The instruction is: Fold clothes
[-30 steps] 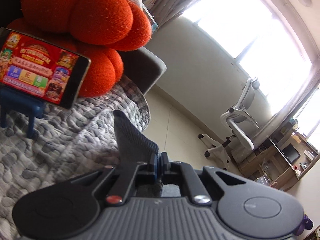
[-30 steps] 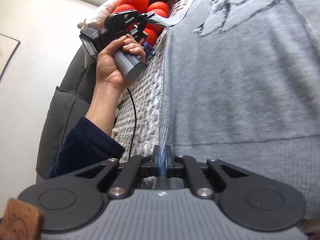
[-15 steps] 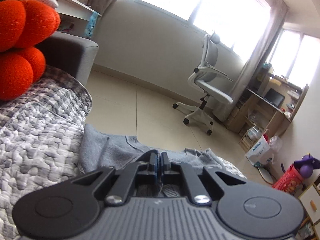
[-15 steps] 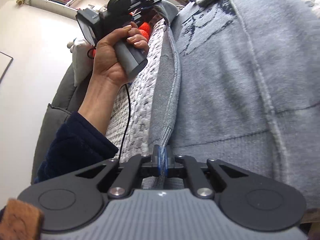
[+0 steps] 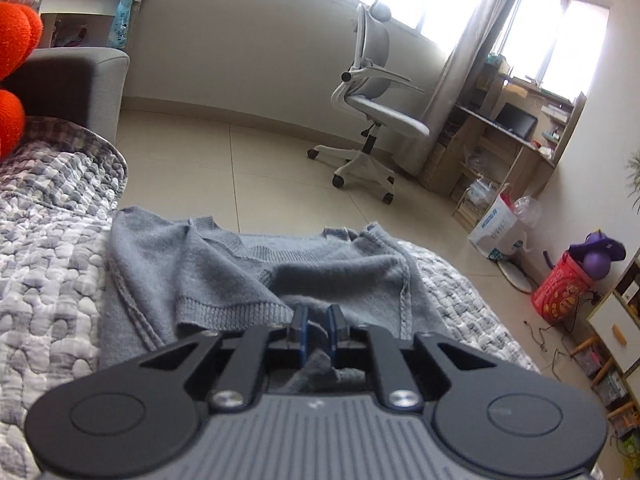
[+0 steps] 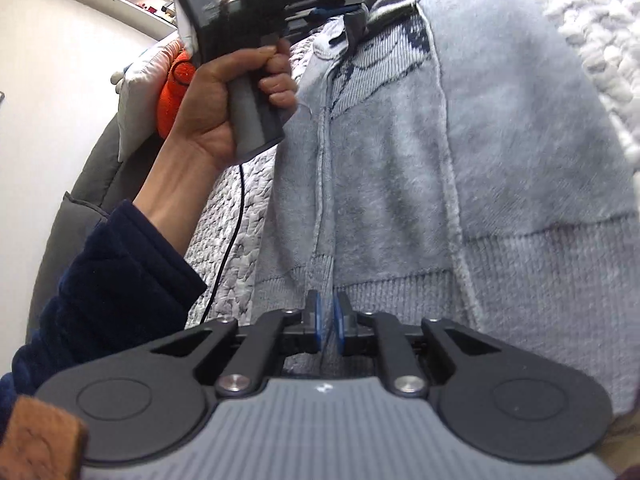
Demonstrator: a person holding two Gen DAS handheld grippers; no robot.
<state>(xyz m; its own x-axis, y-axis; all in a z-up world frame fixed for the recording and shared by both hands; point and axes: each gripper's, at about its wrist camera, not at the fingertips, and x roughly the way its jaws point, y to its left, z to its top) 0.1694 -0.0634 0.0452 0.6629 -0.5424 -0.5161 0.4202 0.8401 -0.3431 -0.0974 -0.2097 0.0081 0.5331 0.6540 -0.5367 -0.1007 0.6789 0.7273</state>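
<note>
The left tool [image 5: 316,330] sits slightly parted over a fold of the grey sweater [image 5: 248,276], which lies on the quilt [image 5: 48,280]; beyond, this view alone shows an office chair [image 5: 372,96]. The right tool [image 6: 326,322], jaws narrowly apart astride the hem, alone shows the hand [image 6: 228,96].

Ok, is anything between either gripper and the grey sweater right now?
Nothing visible. The left gripper and right gripper both sit directly at the grey sweater, jaws slightly apart with knit fabric in each gap. Only the quilted cover lies beneath.
</note>
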